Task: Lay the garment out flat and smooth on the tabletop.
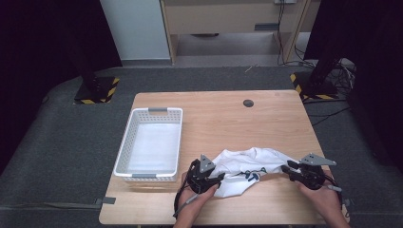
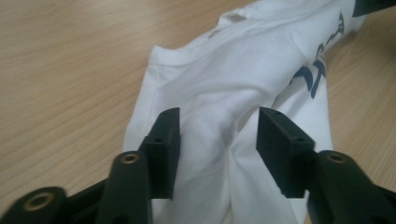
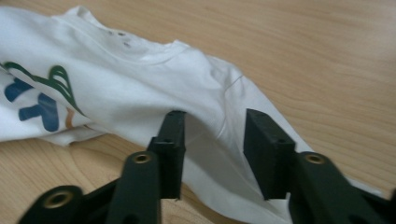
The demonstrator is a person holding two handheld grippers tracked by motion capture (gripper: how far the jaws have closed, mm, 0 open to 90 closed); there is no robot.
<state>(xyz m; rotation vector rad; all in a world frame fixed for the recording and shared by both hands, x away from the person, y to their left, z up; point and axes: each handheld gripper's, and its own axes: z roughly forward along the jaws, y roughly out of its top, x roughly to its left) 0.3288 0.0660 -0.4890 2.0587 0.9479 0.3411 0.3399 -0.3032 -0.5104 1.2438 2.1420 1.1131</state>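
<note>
You work at a light wooden surface point(image 1: 266, 118) standing on dark grey carpet point(image 1: 62, 137). Ahead of you a pale wall panel point(image 1: 135, 28) meets a wooden desk point(image 1: 228, 19). Black stands with yellow-black striped bases point(image 1: 97, 90) flank the far corners, and loose cables point(image 1: 337, 71) lie at your right.

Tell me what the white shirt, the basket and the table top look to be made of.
White shirt: soft knit cloth, likely cotton, matte; it creases and drapes, with a ribbed collar and a blue-green print.
Basket: white moulded plastic by the look, slightly glossy; its walls are an even lattice of holes, with grey handles.
Table: wood or wood-look laminate, smooth and light; straight grain lines run across it.
</note>
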